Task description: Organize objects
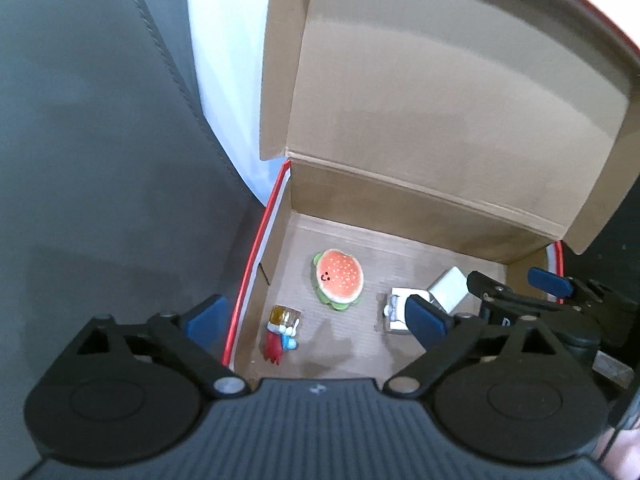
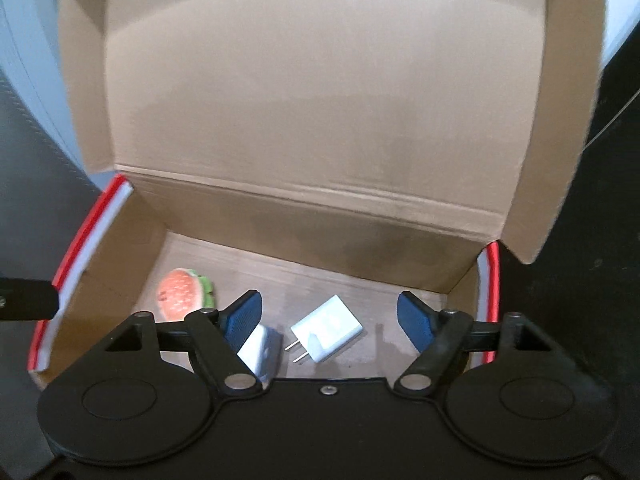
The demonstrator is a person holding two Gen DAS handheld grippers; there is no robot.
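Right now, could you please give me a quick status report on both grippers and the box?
Left gripper open, empty. Right gripper open, empty. White plug charger loose in open cardboard box beside burger-shaped plush. Nothing obstructing.

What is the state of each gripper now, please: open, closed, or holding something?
Left gripper: jaws open, holding nothing.
Right gripper: jaws open, holding nothing; the white charger lies on the box floor below it.
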